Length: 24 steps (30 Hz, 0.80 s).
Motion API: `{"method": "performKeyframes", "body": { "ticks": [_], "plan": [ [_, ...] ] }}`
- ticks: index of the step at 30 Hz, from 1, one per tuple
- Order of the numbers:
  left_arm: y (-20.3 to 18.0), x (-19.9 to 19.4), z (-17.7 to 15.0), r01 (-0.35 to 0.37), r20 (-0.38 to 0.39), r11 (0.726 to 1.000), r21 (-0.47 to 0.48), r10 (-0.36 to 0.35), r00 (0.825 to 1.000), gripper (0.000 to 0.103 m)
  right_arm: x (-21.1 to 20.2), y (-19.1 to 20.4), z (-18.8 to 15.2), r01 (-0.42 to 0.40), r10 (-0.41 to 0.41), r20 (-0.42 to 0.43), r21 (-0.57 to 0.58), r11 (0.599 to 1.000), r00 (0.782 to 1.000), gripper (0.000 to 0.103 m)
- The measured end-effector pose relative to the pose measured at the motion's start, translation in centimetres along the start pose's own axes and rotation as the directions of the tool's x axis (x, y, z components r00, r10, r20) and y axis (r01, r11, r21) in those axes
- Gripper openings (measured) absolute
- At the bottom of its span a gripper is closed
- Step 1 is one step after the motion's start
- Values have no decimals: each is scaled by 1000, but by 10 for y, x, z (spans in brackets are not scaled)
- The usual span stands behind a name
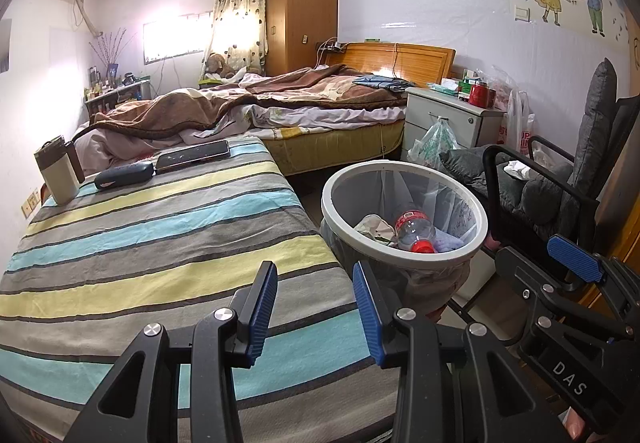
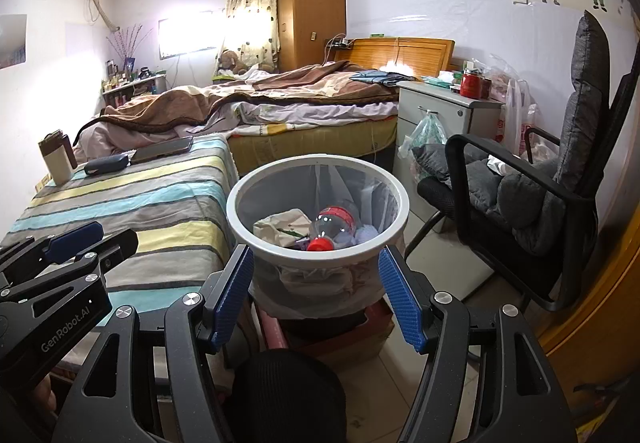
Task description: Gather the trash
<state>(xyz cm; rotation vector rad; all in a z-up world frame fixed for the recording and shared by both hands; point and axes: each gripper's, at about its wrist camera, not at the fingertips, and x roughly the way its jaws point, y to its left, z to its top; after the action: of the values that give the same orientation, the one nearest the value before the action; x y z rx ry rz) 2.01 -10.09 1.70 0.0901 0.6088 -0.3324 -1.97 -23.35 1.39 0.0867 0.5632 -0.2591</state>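
Observation:
A white-rimmed trash bin with a clear liner stands on the floor between the striped surface and the chair. In it lie a clear plastic bottle with a red cap, crumpled paper and a pale purple wad. My left gripper hovers over the near corner of the striped cloth, open, nothing between its blue pads. It also shows at the left edge of the right wrist view. My right gripper is open and empty just short of the bin; the left wrist view shows it right of the bin, apart from it.
The striped cloth surface holds a phone, a dark case and a beige cup. Behind are an unmade bed and a nightstand. A black armchair with grey cushions stands right; a black round seat sits below my right gripper.

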Motion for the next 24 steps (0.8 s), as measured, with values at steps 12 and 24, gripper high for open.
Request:
{"method": "performKeyframes", "body": {
  "ticks": [12, 24],
  "plan": [
    [1, -1, 0, -4, -1, 1000, -2, 4, 1000, 39, 0, 1, 0, -2, 2, -1, -3, 1000, 1000, 66],
    [1, 0, 0, -4, -1, 1000, -3, 4, 1000, 39, 0, 2, 0, -1, 1, -1, -3, 1000, 1000, 66]
  ]
}}
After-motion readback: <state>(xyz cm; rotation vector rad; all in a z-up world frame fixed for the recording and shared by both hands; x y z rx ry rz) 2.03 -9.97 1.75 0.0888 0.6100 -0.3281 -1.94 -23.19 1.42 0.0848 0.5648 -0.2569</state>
